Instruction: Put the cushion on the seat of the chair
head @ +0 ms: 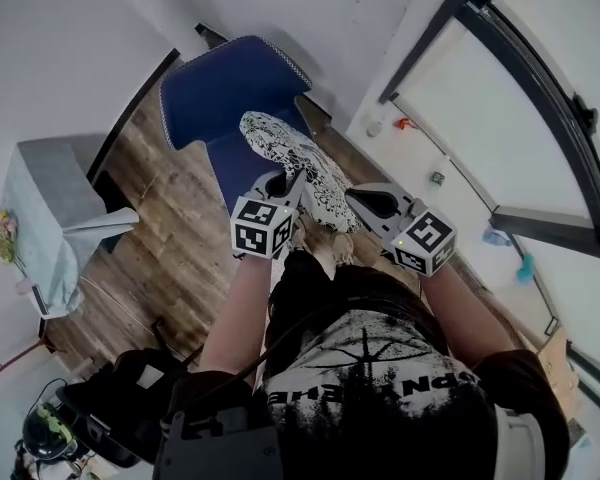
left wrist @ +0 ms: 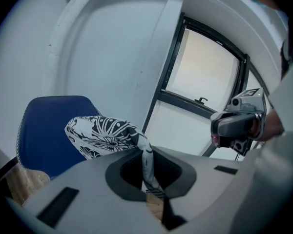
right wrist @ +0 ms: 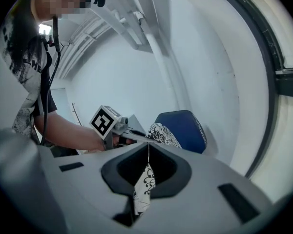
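The black-and-white patterned cushion (head: 298,163) is held up off the floor by its near edge. In the head view it lies across the front part of the blue chair (head: 225,93), with its far end towards the backrest; whether it touches the seat cannot be told. The left gripper (head: 283,183) is clamped on the cushion's near left corner, and the left gripper view shows a fold of the printed fabric pinched tight between the closed jaws. The right gripper (head: 358,198) is closed on the near right corner, where the right gripper view shows a thin strip of the same cloth nipped between its jaws. The two grippers sit near each other, side by side, both pointing at the chair. The chair stands on a wooden floor (head: 170,243) against a white wall. A dark-framed window (head: 540,108) is to its right, and a grey covered piece of furniture (head: 50,213) is well apart on the left.
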Available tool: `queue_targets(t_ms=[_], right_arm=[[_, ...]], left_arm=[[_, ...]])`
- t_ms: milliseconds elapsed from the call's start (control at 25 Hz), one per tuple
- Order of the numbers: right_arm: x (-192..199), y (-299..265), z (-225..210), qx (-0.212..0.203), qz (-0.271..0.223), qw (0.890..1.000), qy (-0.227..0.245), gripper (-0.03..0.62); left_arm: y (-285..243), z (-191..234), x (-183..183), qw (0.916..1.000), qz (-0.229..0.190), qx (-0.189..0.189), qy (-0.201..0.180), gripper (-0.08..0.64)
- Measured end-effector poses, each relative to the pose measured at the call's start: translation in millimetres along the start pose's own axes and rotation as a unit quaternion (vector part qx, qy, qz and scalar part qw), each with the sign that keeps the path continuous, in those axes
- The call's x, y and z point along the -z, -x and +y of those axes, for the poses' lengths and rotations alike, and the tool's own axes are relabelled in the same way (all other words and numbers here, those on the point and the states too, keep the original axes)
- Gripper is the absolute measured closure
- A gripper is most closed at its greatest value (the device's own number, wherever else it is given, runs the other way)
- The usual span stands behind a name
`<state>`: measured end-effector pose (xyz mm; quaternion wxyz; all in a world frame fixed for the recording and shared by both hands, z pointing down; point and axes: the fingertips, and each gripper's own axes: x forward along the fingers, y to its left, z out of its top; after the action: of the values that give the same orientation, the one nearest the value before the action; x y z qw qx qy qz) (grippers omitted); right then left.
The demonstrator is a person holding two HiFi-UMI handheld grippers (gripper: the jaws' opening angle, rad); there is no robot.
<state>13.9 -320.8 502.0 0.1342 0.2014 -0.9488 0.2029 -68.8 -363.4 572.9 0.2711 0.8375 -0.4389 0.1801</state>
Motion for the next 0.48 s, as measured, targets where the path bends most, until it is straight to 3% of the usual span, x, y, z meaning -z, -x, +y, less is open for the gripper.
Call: queue_targets(t_ms=[480], right_arm=[[28, -47, -44, 0.041, 0.024, 0.998, -0.036, 0.574]], left_arm=[[-59, 51, 15, 0.9982, 0.029, 0.052, -0.004, 0.534]])
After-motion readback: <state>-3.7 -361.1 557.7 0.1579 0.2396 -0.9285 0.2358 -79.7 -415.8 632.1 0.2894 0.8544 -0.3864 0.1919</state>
